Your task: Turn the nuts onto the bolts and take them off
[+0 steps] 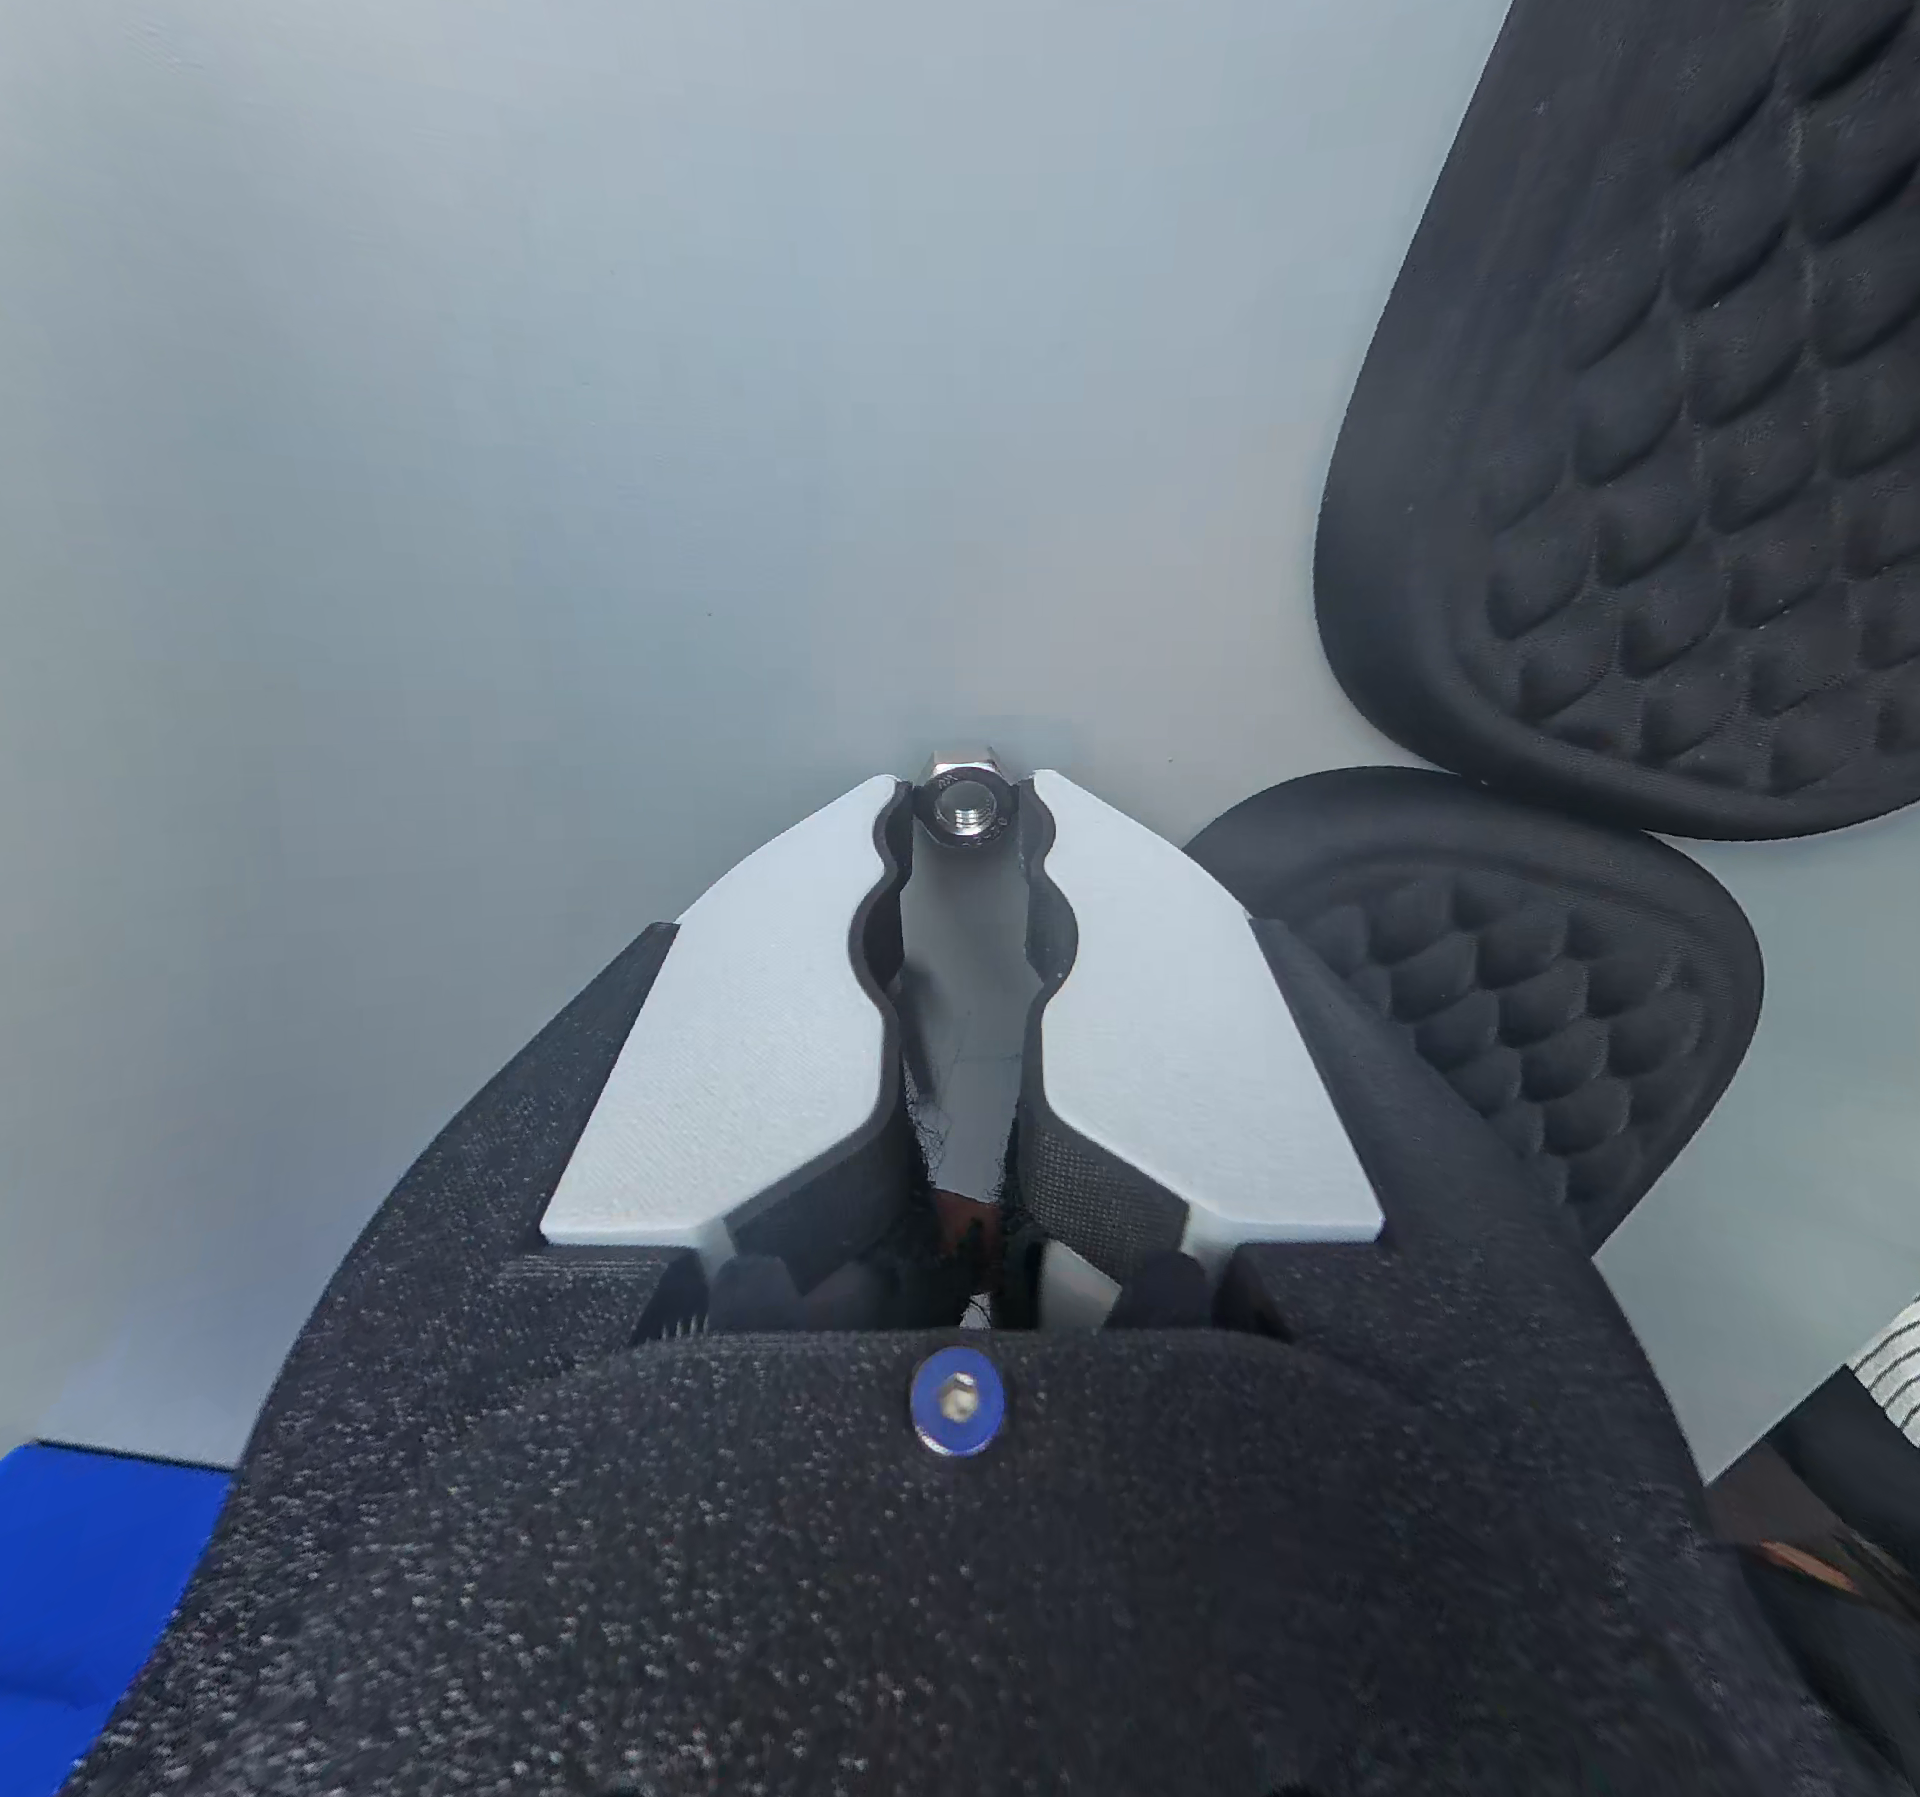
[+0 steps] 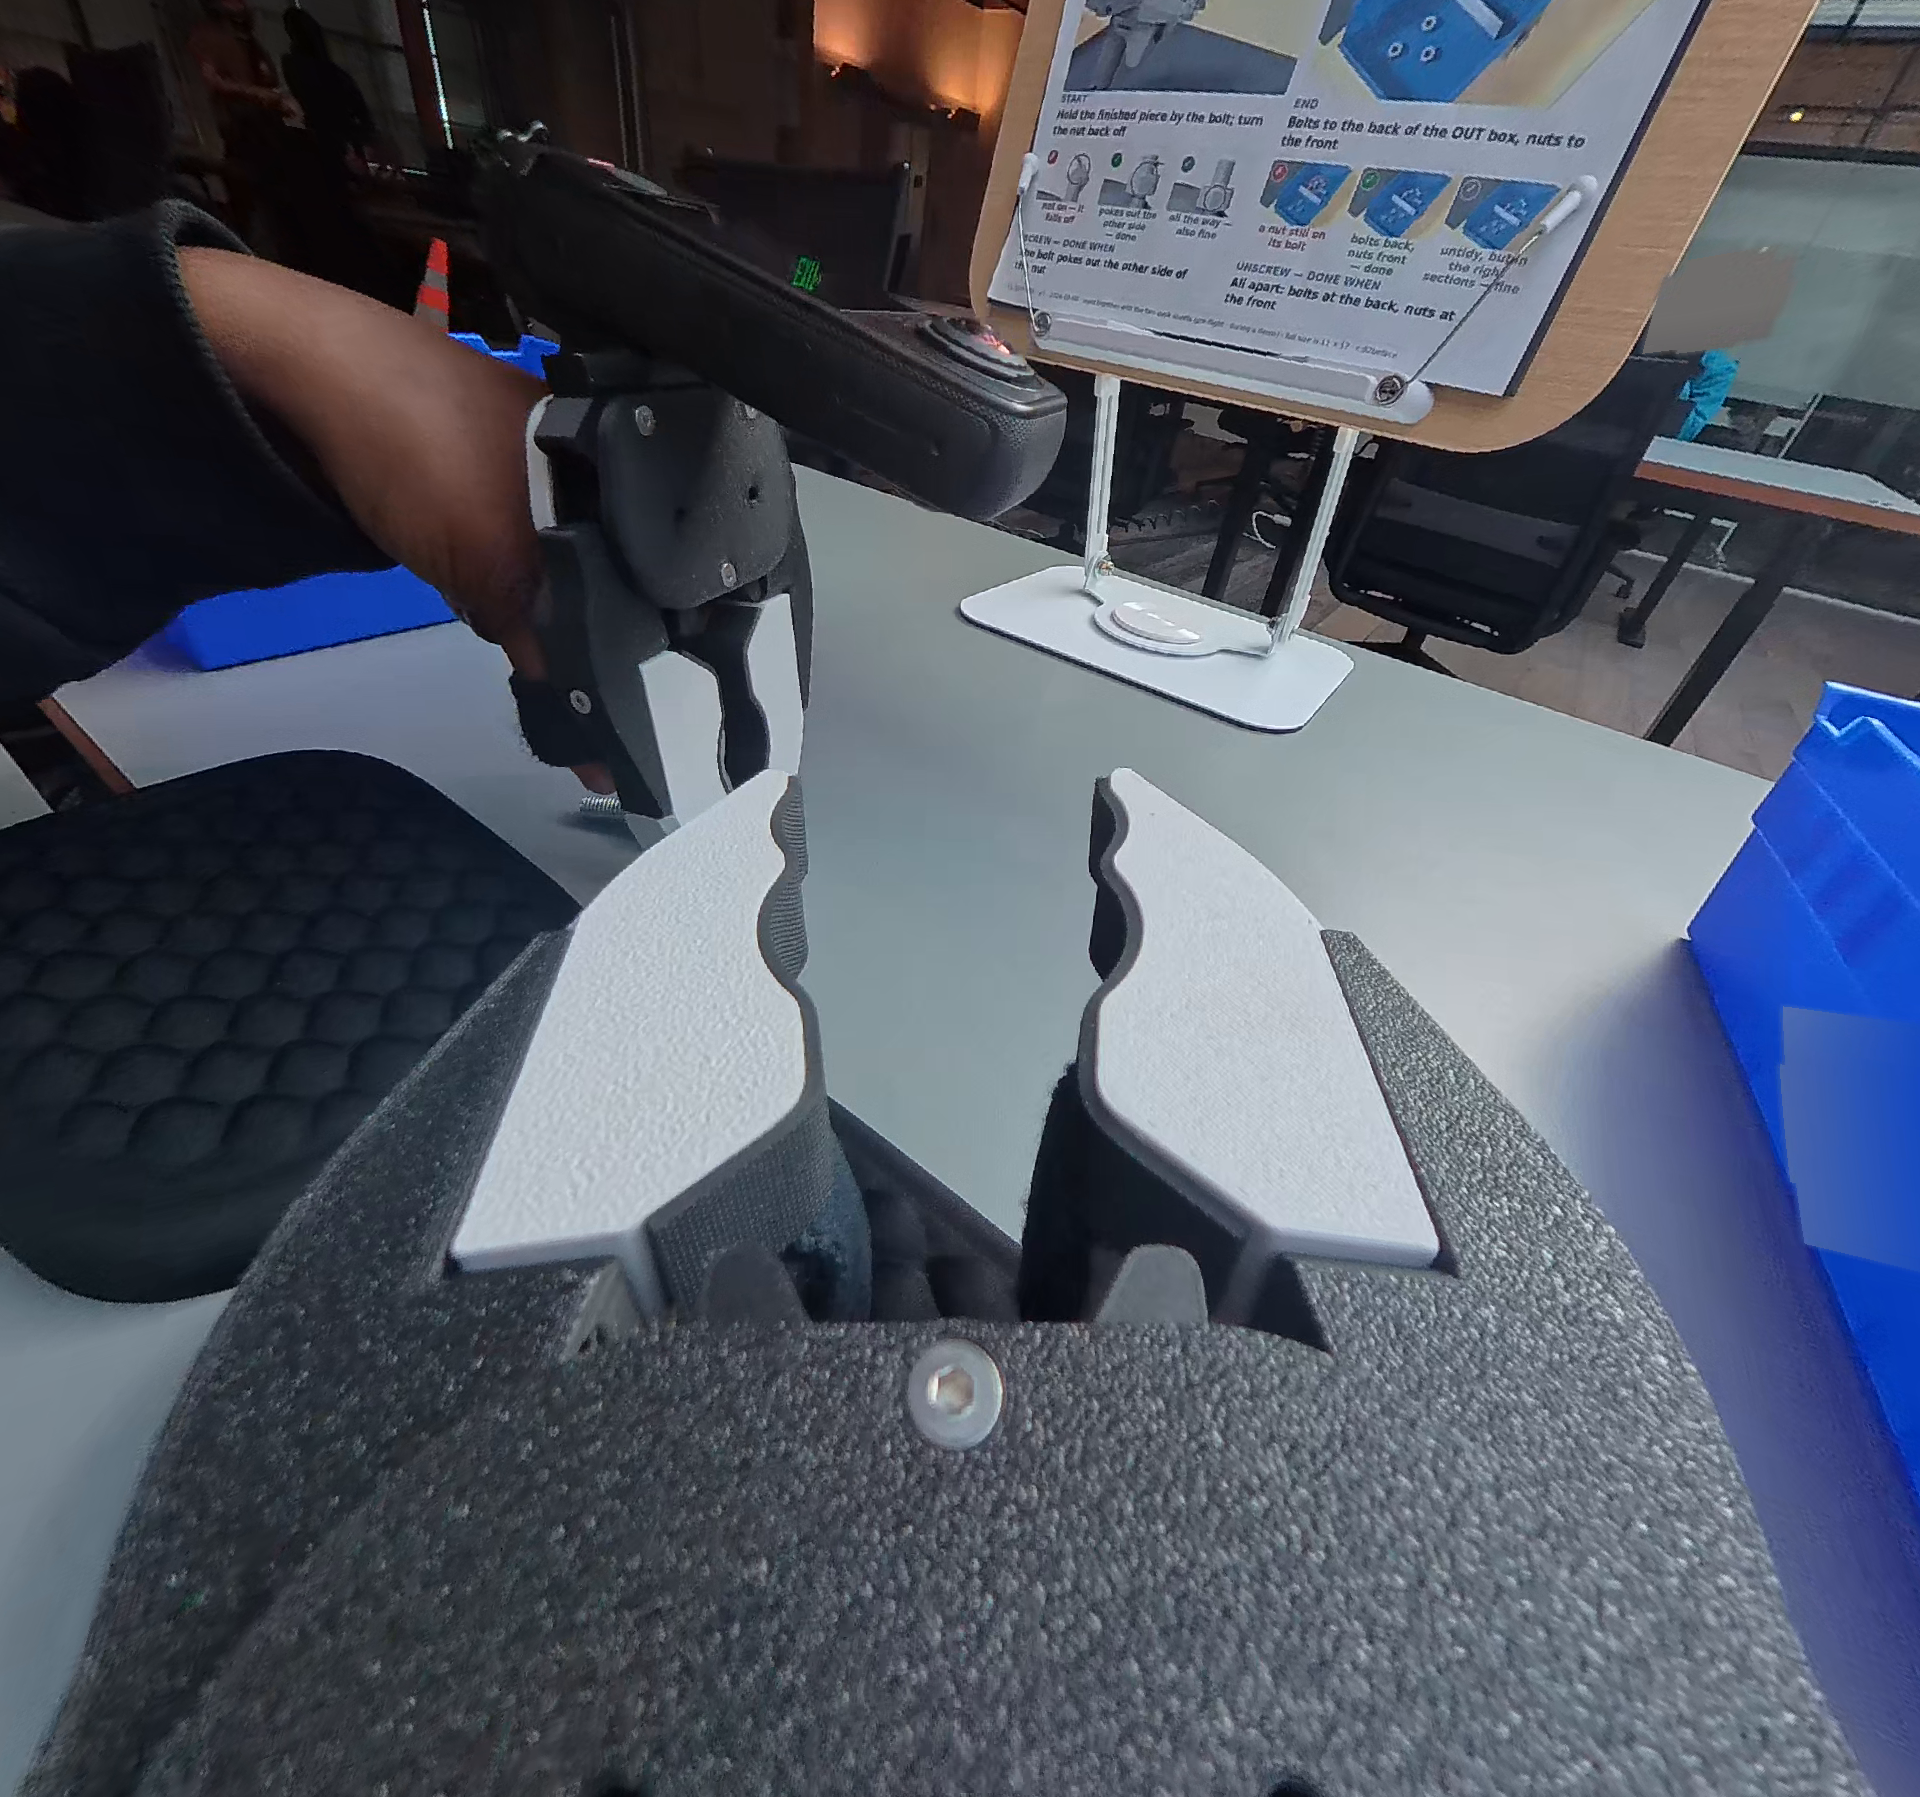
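Observation:
My left gripper (image 1: 961, 802) points down at the grey table (image 1: 623, 397) and is shut on a steel hex nut (image 1: 962, 809) at its very tips; the nut's threaded hole faces the camera. In the right wrist view the left gripper (image 2: 707, 791) is held by a hand, and a short threaded bolt end (image 2: 600, 807) sticks out beside its tips. I cannot tell whether the bolt is joined to the nut. My right gripper (image 2: 948, 791) is open and empty, just right of the left one, above the table (image 2: 1039, 864).
Two black bumpy pads (image 1: 1662, 345) (image 1: 1507, 999) lie to the right of the left gripper; one shows at the left in the right wrist view (image 2: 208, 999). A blue bin (image 2: 1839, 1020) stands at the right, another (image 2: 291, 615) far left. An instruction sheet on a stand (image 2: 1153, 646) is behind. The grippers' ends are close to 15 cm from one another.

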Demonstrator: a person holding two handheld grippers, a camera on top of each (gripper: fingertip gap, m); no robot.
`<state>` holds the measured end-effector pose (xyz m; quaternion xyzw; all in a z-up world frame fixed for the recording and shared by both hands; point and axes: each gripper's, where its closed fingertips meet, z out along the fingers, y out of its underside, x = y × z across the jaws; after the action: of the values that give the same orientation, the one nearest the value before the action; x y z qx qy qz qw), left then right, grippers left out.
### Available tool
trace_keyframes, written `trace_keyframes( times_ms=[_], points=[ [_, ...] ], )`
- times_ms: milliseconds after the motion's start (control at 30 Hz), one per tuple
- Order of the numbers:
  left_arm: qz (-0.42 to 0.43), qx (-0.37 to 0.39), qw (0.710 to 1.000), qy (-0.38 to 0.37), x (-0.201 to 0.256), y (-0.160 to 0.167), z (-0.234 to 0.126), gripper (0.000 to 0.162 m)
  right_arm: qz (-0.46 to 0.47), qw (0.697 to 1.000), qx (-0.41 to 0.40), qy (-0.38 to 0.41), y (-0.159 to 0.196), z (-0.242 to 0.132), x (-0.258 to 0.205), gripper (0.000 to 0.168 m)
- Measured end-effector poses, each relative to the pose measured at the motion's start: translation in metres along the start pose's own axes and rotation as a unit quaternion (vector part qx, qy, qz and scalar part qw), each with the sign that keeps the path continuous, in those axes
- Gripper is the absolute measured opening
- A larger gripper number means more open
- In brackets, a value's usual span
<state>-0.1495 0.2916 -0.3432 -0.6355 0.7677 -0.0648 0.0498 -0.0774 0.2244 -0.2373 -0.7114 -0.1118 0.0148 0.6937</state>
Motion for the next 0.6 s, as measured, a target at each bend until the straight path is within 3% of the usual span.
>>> trace_keyframes(
  times_ms=[100,300,433,600],
  points=[
    [-0.001,0.001,1.000,0.005,0.001,0.001,0.001,0.020,0.000,1.000,-0.001,0.000,0.000,0.000,0.000,0.052],
    [-0.013,0.053,0.998,0.010,0.001,-0.003,-0.007,0.035,0.000,1.000,-0.004,0.000,0.001,0.001,0.000,0.052],
    [-0.019,0.215,0.976,0.005,-0.003,-0.017,-0.033,0.052,-0.002,1.000,-0.009,-0.001,0.002,0.002,-0.001,0.052],
    [-0.048,0.453,0.890,-0.018,-0.010,-0.017,-0.083,0.068,-0.016,1.000,-0.026,-0.005,0.006,0.005,-0.005,0.053]
  ],
)
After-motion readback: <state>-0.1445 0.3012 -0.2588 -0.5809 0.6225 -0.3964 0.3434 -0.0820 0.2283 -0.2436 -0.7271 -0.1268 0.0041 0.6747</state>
